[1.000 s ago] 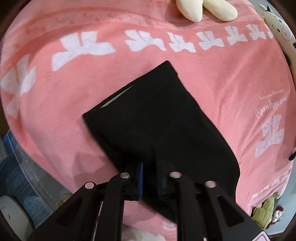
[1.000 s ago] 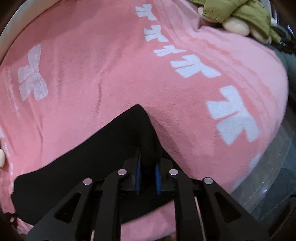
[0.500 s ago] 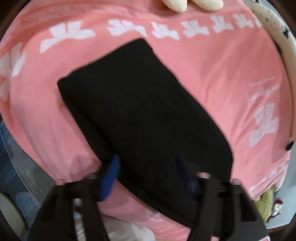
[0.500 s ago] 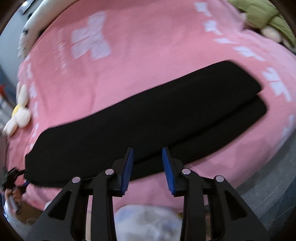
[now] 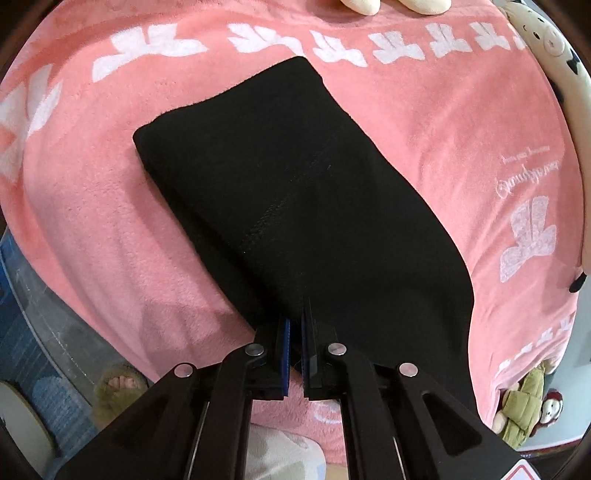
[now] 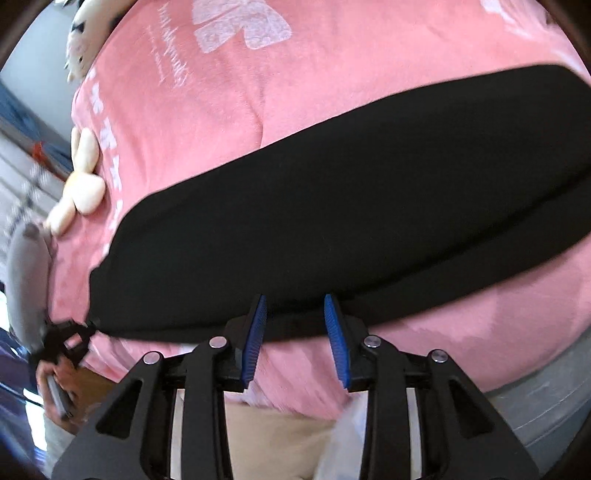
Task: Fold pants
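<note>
Pink fleece blanket (image 5: pixel 461 147), white motifs, plush toys at its edges. Left wrist view: I see black pants (image 5: pixel 295 192) folded into a long soft slab; left gripper (image 5: pixel 294 332) pinches their near edge. Right wrist view: pants (image 6: pixel 332 206) lie crosswise just ahead; right gripper (image 6: pixel 295 328) spread, holding nothing.

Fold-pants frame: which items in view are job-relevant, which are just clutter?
Job:
- black fabric pants, folded lengthwise
- left gripper, jaws nearly closed at the pants' edge
- right gripper, jaws open
- pink fleece blanket with white motifs, the work surface

Clutter:
- cream plush toy
- green-clothed doll
- black-and-white plush
</note>
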The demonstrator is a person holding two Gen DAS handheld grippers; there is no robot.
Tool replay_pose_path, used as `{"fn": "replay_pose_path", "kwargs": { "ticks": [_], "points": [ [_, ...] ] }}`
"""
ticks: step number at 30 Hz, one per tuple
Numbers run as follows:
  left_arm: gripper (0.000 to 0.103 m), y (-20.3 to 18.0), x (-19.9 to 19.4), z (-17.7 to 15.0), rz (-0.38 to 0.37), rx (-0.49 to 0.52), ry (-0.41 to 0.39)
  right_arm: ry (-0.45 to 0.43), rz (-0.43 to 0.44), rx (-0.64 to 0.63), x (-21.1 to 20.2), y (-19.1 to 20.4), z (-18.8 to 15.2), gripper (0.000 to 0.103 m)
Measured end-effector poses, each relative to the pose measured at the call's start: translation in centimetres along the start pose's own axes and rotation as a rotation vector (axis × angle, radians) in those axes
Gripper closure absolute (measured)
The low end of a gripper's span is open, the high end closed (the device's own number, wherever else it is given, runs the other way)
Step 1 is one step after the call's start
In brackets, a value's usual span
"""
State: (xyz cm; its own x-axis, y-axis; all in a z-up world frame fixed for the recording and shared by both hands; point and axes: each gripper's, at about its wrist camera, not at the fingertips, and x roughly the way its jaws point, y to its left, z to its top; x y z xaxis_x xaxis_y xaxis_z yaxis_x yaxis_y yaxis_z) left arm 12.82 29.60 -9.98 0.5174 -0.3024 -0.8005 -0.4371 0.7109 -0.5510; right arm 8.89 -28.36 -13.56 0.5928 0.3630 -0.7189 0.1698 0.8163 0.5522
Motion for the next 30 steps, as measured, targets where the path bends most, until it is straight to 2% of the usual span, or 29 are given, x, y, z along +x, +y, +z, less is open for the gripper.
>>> {"fn": "replay_pose_path", "kwargs": {
  "ticks": [3,4,5,6,12,13,15,16,18,20,23,26,28,30],
  "points": [
    [0.1,0.0,0.0,0.3,-0.001,0.004,0.011,-0.009,0.025,0.049,1.2,-0.6,0.7,0.07],
    [0.1,-0.1,0.1,0.3,0.002,0.014,0.013,-0.017,0.026,0.061,1.4,-0.7,0.9,0.076],
    [0.1,-0.2,0.1,0.4,0.005,0.019,0.012,-0.023,0.012,0.065,1.6,-0.6,1.1,0.095],
    [0.1,-0.3,-0.1,0.4,0.001,0.021,0.012,-0.021,0.009,0.068,1.4,-0.8,1.4,0.099],
    [0.1,-0.4,-1.5,0.6,0.0,0.061,-0.003,-0.062,0.031,0.02,-2.8,-0.9,-0.3,0.102],
    [0.099,-0.2,-1.1,0.6,0.014,0.06,0.003,-0.044,0.005,0.019,-2.3,-1.4,-0.7,0.102],
    [0.098,0.4,0.8,0.4,0.048,0.047,0.036,0.012,-0.129,-0.005,-0.5,-3.0,-1.5,0.102],
    [0.098,0.6,1.2,0.2,0.049,0.033,0.041,0.026,-0.149,0.014,-0.3,-3.6,-1.8,0.102],
    [0.098,0.4,0.3,0.0,0.037,0.022,0.017,0.005,-0.086,0.057,-1.5,-3.5,-2.0,0.097],
    [0.096,-0.2,-1.2,-0.2,0.046,0.053,-0.008,-0.024,-0.077,-0.009,-2.7,-1.7,-1.6,0.094],
    [0.093,-1.2,-2.9,-0.6,0.071,0.086,-0.055,0.025,0.004,-0.056,-1.7,0.7,-0.7,0.089],
    [0.09,-2.6,-2.9,-1.8,0.023,0.112,-0.023,0.084,0.067,0.003,0.6,1.5,-0.8,0.078],
    [0.086,-3.9,-2.5,-3.2,0.024,0.155,-0.009,0.1,0.107,0.032,1.4,1.6,-1.0,0.078],
    [0.075,-5.7,-1.9,-4.8,0.044,0.214,-0.008,0.097,0.138,0.065,2.2,2.0,-0.9,0.078]
  ]
}}
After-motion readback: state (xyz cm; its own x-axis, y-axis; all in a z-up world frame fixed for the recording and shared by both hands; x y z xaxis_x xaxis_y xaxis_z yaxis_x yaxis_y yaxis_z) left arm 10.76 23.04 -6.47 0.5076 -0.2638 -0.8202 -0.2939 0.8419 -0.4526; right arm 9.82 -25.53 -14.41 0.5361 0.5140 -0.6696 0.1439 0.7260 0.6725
